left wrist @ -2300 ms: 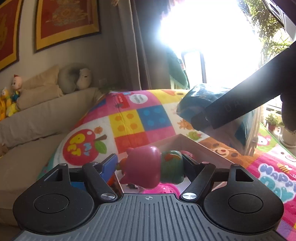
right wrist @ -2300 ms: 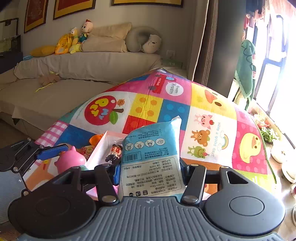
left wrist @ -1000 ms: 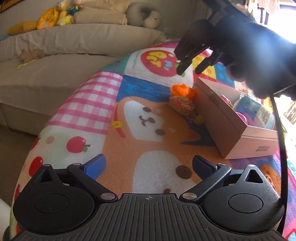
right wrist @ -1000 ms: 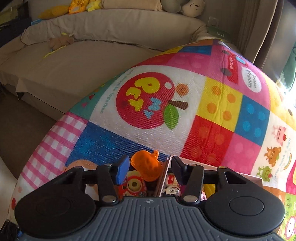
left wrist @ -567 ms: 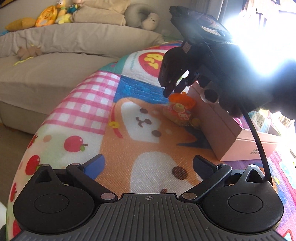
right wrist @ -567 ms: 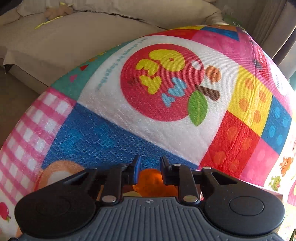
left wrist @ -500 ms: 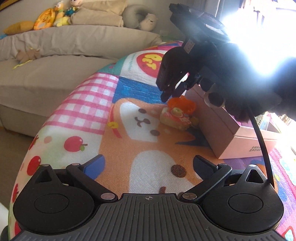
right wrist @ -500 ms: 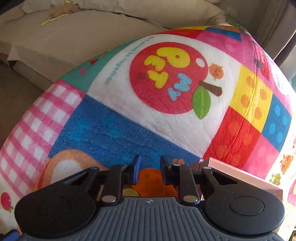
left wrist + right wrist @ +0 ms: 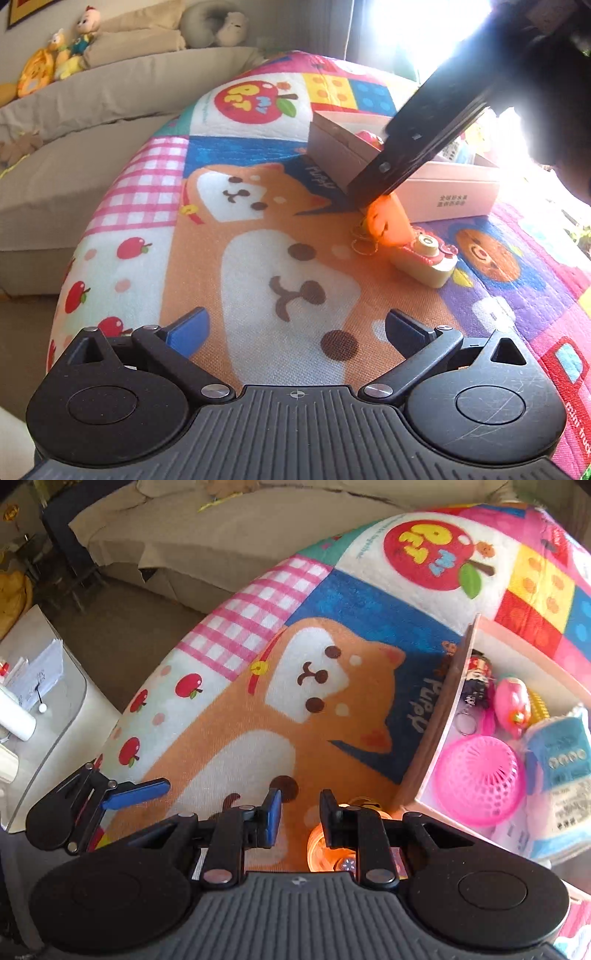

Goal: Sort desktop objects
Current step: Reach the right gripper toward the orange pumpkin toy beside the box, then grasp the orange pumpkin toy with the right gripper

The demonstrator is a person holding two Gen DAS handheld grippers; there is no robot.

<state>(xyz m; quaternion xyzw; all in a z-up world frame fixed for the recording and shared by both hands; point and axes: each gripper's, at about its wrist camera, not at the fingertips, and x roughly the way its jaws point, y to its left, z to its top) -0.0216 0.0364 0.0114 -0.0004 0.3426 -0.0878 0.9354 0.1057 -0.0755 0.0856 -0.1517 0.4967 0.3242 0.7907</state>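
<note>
An orange toy (image 9: 386, 221) hangs from my right gripper's fingertips (image 9: 369, 192) in the left wrist view, a ring chain dangling under it. It shows below the right fingers in the right wrist view (image 9: 325, 849). A beige and red toy camera (image 9: 424, 260) lies on the mat beside it. My right gripper (image 9: 298, 818) is narrowly closed on the orange toy, in front of the pink box (image 9: 432, 746). My left gripper (image 9: 295, 328) is open and empty, low over the mat.
The box (image 9: 458, 184) holds a pink mesh ball (image 9: 480, 779), a blue tissue pack (image 9: 557, 757), a pink toy (image 9: 511, 701) and a small figure (image 9: 476, 679). A colourful play mat (image 9: 258, 258) covers the surface. A sofa (image 9: 92, 122) stands behind, a white side table (image 9: 44, 716) at left.
My right gripper has lifted the orange toy and carried it nearer, along the box's front corner. The toy camera moved with it. My left gripper stayed open.
</note>
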